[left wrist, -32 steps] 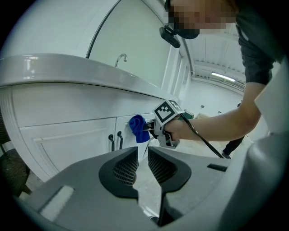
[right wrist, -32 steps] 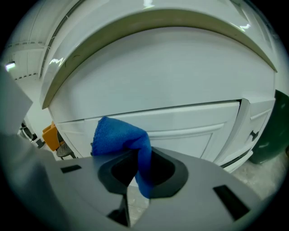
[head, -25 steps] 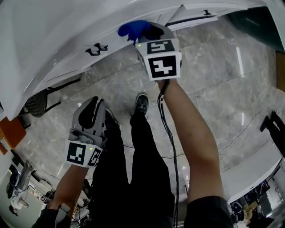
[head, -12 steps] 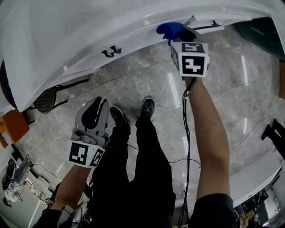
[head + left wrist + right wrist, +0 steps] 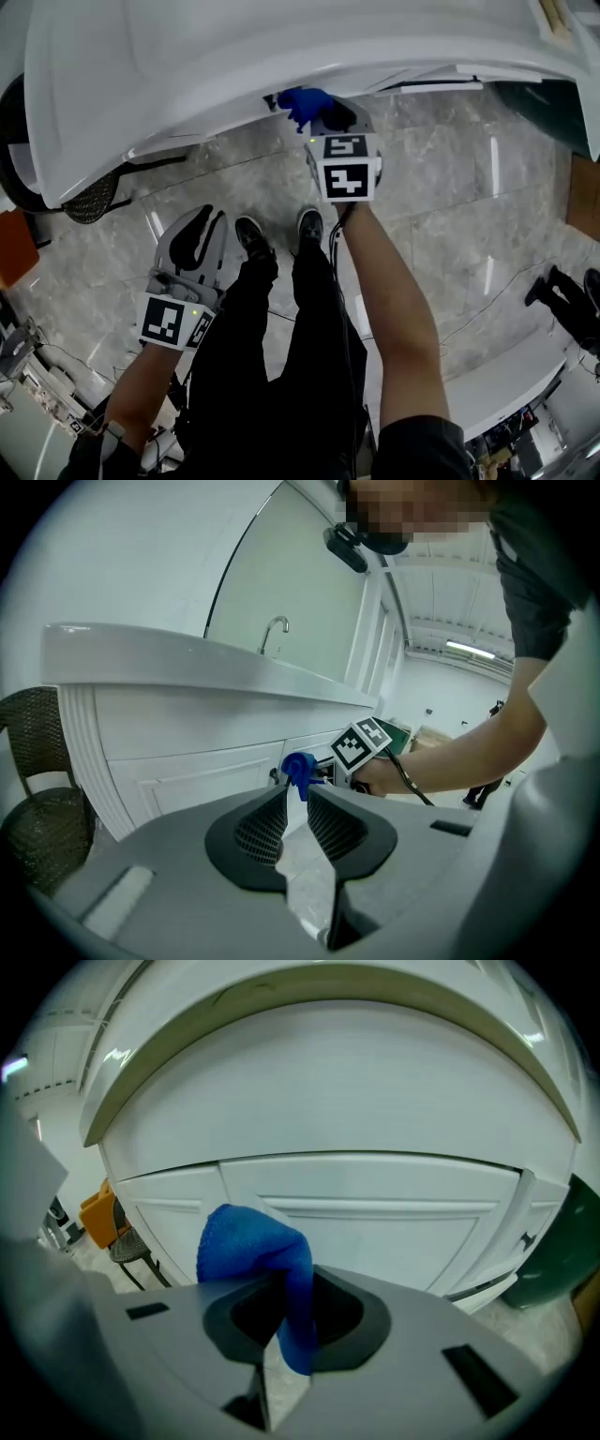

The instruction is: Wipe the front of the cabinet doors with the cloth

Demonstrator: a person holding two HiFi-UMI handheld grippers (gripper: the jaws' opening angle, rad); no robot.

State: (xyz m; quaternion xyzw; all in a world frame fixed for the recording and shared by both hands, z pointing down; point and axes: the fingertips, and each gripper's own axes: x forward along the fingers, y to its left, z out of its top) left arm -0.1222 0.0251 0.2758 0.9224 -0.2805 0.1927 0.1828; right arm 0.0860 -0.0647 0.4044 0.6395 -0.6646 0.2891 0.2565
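Note:
My right gripper [image 5: 319,117] is held up at the white cabinet front [image 5: 216,131], under the countertop's overhang, shut on a blue cloth [image 5: 302,101]. In the right gripper view the cloth [image 5: 253,1241] bulges out over the jaws in front of a panelled cabinet door [image 5: 394,1241]; whether it touches the door I cannot tell. My left gripper [image 5: 204,225] hangs lower, away from the cabinet, over the floor. Its jaws stand almost together with nothing between them. The left gripper view looks past that gripper [image 5: 296,794] to the cloth [image 5: 298,766] and the doors [image 5: 206,780].
A white countertop [image 5: 187,667] with a faucet [image 5: 273,630] overhangs the doors. A dark wicker chair [image 5: 89,199] stands left of the cabinet, with an orange object [image 5: 14,248] beyond. The person's legs and shoes [image 5: 309,225] are on the marble floor [image 5: 450,187] below my grippers.
My right gripper carried the cloth rightward along the cabinet front, then back left to near the middle. My left gripper stayed where it was.

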